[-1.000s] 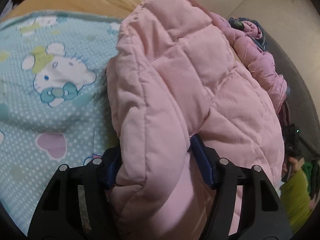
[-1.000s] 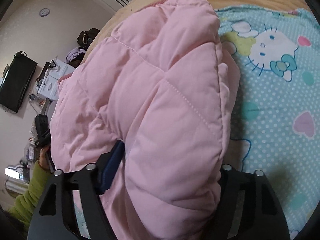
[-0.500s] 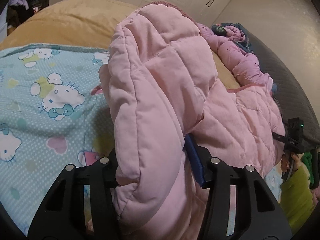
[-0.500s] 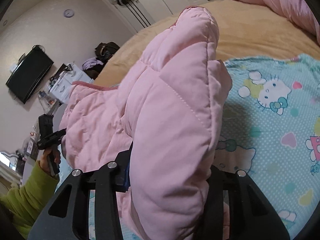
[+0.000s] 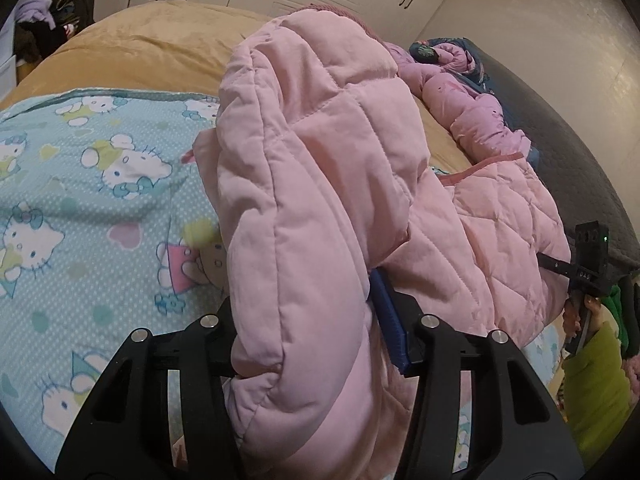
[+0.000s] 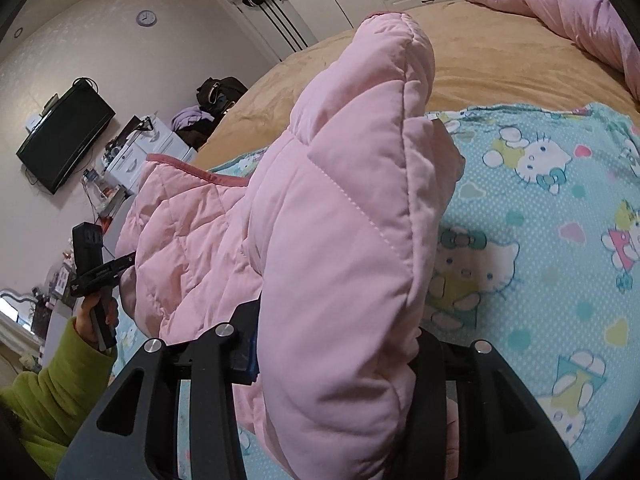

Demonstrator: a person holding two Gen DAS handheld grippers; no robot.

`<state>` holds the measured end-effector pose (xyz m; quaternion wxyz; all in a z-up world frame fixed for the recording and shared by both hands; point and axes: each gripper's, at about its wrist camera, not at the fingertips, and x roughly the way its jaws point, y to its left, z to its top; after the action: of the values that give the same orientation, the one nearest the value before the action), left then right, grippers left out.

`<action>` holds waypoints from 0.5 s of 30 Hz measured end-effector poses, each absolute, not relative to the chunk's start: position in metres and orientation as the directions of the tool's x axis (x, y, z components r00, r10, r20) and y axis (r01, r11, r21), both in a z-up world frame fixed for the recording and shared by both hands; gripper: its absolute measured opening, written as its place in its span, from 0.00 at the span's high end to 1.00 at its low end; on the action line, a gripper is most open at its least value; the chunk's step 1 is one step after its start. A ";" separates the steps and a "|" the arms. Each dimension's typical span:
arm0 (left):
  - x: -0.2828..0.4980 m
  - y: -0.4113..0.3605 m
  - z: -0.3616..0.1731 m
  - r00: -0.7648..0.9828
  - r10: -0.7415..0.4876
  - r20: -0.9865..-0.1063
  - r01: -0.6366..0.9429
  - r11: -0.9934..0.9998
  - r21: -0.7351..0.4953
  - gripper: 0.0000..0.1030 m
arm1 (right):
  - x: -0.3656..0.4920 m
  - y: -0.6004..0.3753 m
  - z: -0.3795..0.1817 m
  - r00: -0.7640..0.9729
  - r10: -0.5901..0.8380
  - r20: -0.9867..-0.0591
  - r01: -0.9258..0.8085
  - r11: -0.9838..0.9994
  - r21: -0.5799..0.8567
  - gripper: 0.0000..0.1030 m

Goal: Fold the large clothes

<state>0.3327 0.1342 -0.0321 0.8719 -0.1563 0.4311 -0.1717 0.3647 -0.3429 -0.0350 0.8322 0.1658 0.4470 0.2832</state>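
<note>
The left gripper (image 5: 308, 344) and the right gripper (image 6: 332, 344) each clamp a thick fold of the pink padded jacket (image 5: 320, 184). The jacket lies on a blue cartoon-cat blanket (image 5: 80, 200) over the bed's tan cover (image 5: 140, 52).

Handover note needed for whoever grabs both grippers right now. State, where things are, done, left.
Left gripper: shut on a thick edge of the pink quilted padded jacket, lifted off the bed.
Right gripper: shut on another bunched edge of the same jacket.
The rest of the jacket sags between the grippers over the turquoise cartoon-cat blanket on the tan bedspread.
Done: both edges gripped and raised.
Left: carry the raised edges over, lay flat, release, probably one more fold.
</note>
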 end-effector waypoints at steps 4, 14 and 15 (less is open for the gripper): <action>0.324 0.133 -0.032 0.567 -0.436 -0.699 0.170 0.892 -0.419 0.58 | 0.353 -0.348 -0.042 0.436 0.627 -0.645 -0.320 0.778 0.540 0.62; 0.291 0.140 -0.037 0.572 -0.436 -0.695 0.164 0.891 -0.424 0.58 | 0.324 -0.353 -0.049 0.433 0.639 -0.635 -0.320 0.768 0.555 0.62; 0.288 0.142 -0.038 0.572 -0.431 -0.698 0.161 0.893 -0.420 0.59 | 0.324 -0.354 -0.050 0.432 0.641 -0.635 -0.318 0.767 0.558 0.62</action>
<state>0.2877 0.1416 -0.0384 0.8727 -0.1571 0.4302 -0.1694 0.3237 -0.3541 -0.0504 0.8266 0.1805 0.4473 0.2900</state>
